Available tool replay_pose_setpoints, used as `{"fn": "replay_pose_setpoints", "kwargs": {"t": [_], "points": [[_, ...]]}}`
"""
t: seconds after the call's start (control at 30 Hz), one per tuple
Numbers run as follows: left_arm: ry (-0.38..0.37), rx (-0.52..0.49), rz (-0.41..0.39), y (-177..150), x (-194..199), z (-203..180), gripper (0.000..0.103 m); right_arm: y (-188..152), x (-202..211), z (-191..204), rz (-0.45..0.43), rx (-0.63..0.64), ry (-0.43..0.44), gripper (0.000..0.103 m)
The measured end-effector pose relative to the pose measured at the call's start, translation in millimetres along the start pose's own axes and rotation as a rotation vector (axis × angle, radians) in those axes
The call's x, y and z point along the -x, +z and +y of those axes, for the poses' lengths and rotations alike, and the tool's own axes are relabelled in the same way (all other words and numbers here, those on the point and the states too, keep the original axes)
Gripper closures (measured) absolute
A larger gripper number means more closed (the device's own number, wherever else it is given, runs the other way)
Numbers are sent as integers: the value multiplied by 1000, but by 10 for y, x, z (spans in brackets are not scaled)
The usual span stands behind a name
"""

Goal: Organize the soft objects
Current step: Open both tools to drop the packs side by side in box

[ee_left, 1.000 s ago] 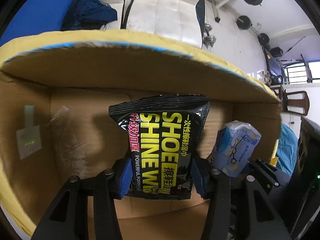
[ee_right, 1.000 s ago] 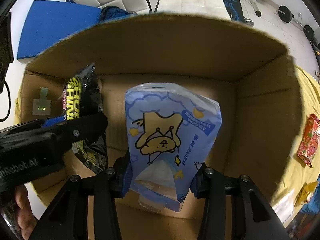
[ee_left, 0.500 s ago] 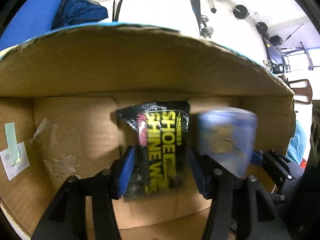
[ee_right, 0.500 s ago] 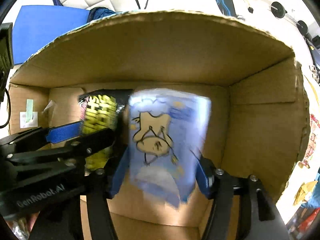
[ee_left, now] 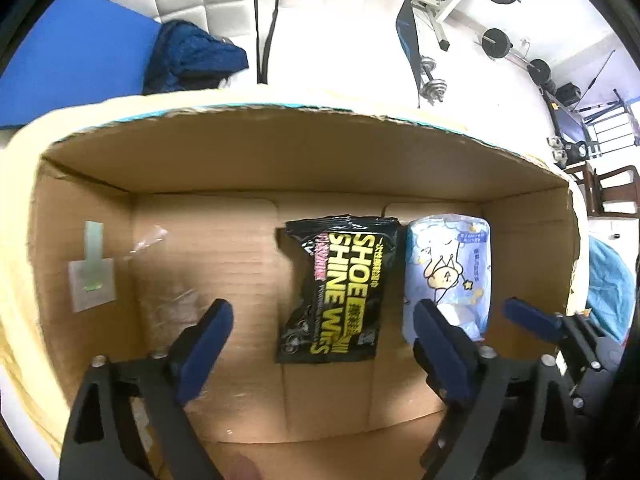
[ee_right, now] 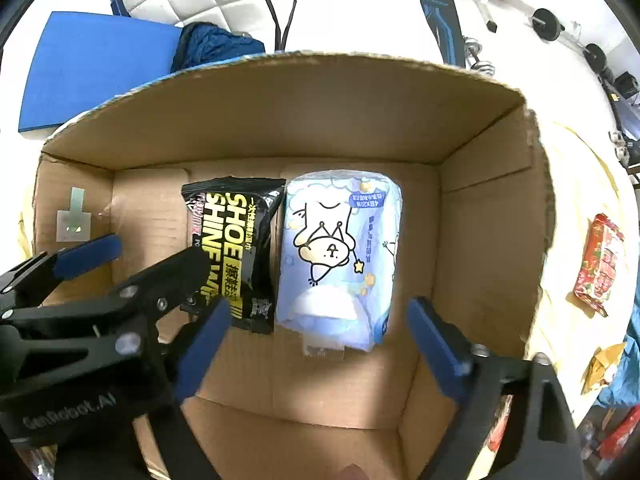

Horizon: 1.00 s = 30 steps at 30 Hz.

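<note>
A black "SHOE SHINE WIPES" pack lies flat on the floor of an open cardboard box. A light blue tissue pack with a cartoon bear lies right beside it. Both also show in the right wrist view, the wipes pack left of the tissue pack. My left gripper is open and empty above the wipes pack. My right gripper is open and empty above the tissue pack. The left gripper's body shows at the lower left of the right wrist view.
The box stands on a yellow cloth. A red snack pack and other wrappers lie on the cloth to the right. Beyond the box are a blue mat, a dark blue cloth and gym weights.
Both grippers have opened and let go of their packs, which now lie side by side on the box floor. Both grippers have pulled back and up.
</note>
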<state>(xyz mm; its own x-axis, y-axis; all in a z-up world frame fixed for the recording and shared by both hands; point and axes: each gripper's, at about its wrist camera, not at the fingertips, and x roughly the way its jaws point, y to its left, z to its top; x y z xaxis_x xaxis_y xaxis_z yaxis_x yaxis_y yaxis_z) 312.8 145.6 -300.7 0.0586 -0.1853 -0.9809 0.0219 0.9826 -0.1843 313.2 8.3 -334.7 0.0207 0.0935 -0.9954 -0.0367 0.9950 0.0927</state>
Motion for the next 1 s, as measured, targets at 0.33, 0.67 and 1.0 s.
{"fn": "replay_pose_setpoints", "kwargs": {"t": [0.33,0.67,1.0], "points": [[15,19,-84,-111,166,46,1,-218,215,118,-40,-12,-34,0],[47,-10,-202,-290,550,-29,0,-450,618,37,-128,-28,-58,0],[110,-49,-312,-816,1053,-227,0,-998,1222,-85,-226,-48,-26,0]]}}
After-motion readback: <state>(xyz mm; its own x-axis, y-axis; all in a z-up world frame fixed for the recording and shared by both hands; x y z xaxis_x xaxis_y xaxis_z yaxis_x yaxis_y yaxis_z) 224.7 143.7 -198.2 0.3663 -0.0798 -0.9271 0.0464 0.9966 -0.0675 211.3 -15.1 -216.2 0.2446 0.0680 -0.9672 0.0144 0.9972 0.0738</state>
